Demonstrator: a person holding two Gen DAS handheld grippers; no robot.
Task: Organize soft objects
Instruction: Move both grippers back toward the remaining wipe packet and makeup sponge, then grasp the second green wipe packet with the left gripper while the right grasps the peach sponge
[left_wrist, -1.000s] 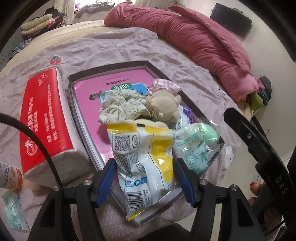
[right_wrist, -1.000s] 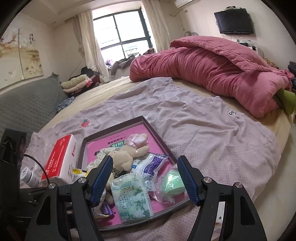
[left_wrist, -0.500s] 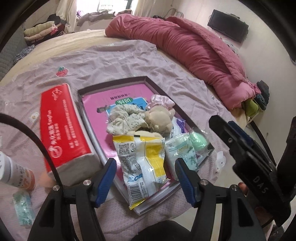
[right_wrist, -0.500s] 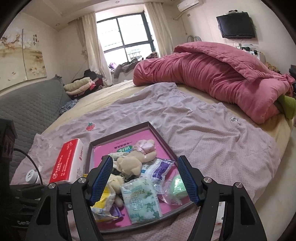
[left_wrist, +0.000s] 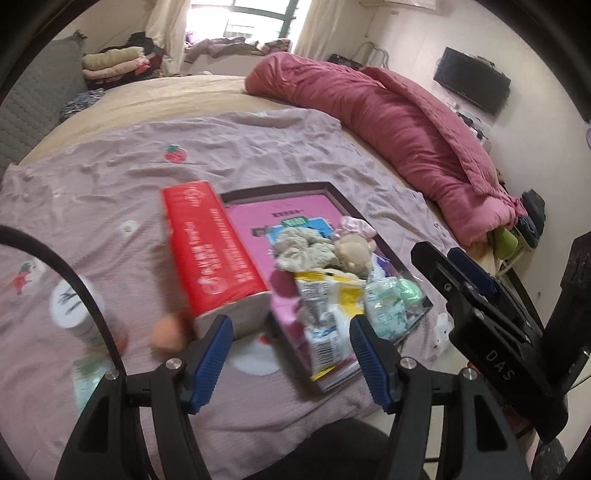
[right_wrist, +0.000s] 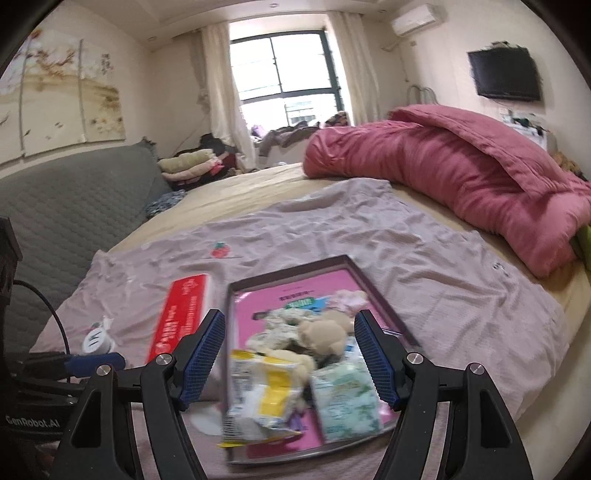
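A dark tray with a pink floor lies on the bed. In it are a beige plush toy, a floral cloth bundle, a yellow-and-white snack bag, a green tissue pack and a green soft ball in plastic. My left gripper is open and empty, above the tray's near edge. My right gripper is open and empty, above the tray. It also shows at the right of the left wrist view.
A red tissue pack lies left of the tray. A white bottle, a peach sponge and a small green packet lie further left. A pink quilt is piled at the right. The bed edge is near.
Both grippers have pulled back and risen from the tray, still open. The snack bag now lies in the tray, clear of my left fingers. The left view has swung left.
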